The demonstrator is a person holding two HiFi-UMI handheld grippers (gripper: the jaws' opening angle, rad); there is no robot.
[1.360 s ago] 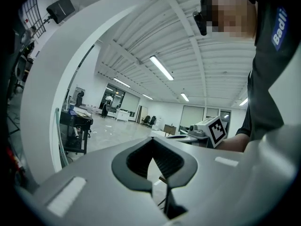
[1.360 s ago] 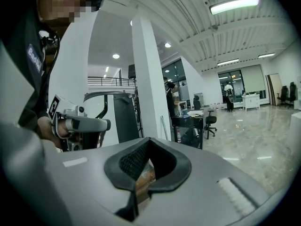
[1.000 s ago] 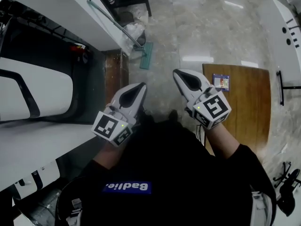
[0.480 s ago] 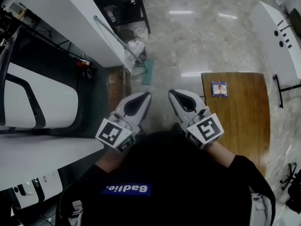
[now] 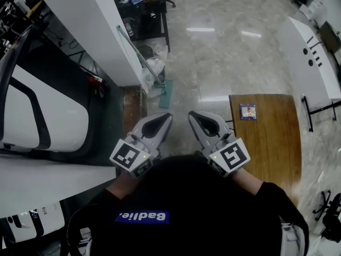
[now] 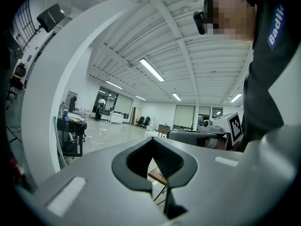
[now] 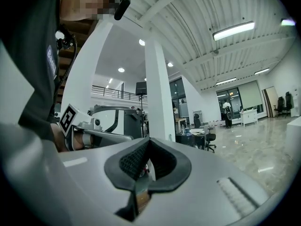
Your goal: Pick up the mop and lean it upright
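Note:
The mop stands leaning against the white pillar (image 5: 106,25): its thin metal handle (image 5: 137,55) slants down to a teal mop head (image 5: 166,87) on the floor. In the left gripper view the handle (image 6: 58,142) shows as a thin line at the far left. Both grippers are held close to the person's chest, well short of the mop. My left gripper (image 5: 169,116) is shut with nothing in it, and in its own view the left gripper (image 6: 153,139) has its tips meeting. Beside it, my right gripper (image 5: 190,113) is also shut and empty, tips of the right gripper (image 7: 149,139) together.
A wooden table (image 5: 272,143) with a small card (image 5: 248,111) stands to the right. A large white and black machine (image 5: 37,116) fills the left. A black desk (image 5: 144,15) with clutter sits behind the pillar. Polished stone floor (image 5: 224,52) lies ahead.
Both grippers have drawn back toward the person and closer together, and the view takes in more of the room. The mop stays leaning on the pillar.

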